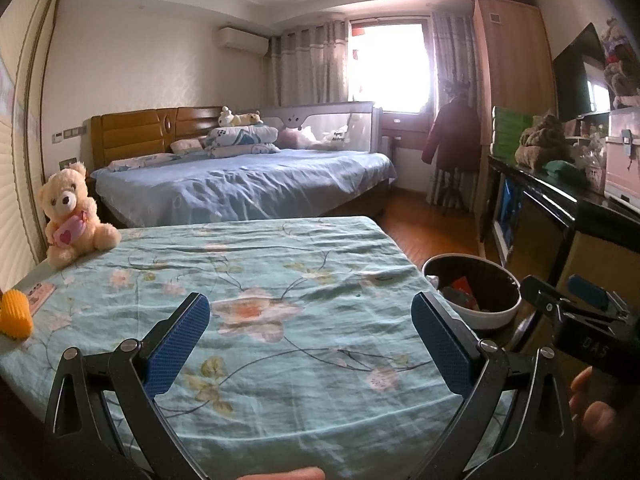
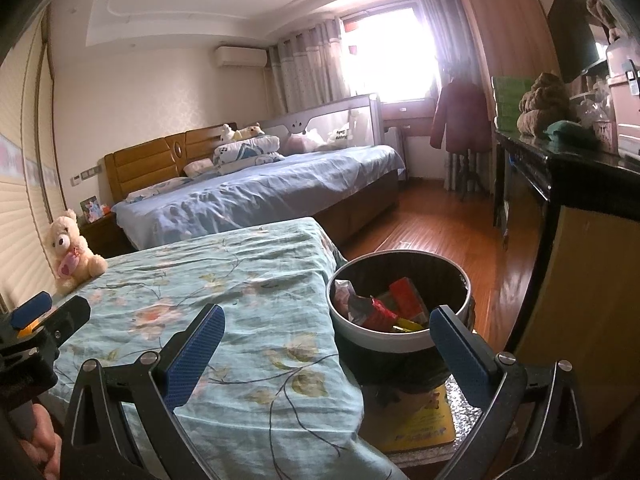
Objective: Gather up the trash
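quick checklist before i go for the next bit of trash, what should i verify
1. Left gripper open and holding nothing: ok.
2. Right gripper open and holding nothing: ok.
3. Trash bin upright beside the bed, mouth open, wrappers inside with room above them: ok.
4. Trash left on the floral sheet: none seen near the fingers; ok.
5. Yellow object at the sheet's left edge, trash or not: cannot tell.
6. Teddy bear sits at the far left corner, away from both grippers: ok.
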Available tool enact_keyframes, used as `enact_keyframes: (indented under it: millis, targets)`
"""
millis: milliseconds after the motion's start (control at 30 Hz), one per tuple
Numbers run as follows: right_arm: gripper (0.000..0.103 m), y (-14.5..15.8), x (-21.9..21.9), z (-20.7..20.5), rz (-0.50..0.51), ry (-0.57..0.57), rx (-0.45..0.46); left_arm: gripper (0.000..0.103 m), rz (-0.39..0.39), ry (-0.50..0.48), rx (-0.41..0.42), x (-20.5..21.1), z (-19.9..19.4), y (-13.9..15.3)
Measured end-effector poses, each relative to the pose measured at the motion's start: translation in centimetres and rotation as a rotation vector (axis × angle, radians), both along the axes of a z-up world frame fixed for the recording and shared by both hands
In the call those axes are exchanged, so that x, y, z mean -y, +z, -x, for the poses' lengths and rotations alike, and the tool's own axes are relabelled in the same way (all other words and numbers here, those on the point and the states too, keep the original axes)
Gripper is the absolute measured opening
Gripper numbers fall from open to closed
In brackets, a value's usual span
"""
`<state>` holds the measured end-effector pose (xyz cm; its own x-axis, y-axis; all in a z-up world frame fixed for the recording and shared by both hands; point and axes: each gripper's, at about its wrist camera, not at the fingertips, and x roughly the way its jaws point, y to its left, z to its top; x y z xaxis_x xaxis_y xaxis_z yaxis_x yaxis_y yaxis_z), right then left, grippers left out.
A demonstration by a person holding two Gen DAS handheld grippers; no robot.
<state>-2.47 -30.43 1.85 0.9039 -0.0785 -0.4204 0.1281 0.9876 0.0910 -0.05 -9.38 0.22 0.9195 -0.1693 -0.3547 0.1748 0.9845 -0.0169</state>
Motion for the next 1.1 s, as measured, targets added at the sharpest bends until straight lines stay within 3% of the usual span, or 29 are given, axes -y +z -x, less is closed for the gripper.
enact_keyframes:
  millis: [1100]
  targets:
    - [0.103, 0.43, -0.30, 0.35, -0.007, 0.004, -0.003, 0.103, -0.005, -0.013, 0.006, 0.23, 0.09, 0.04]
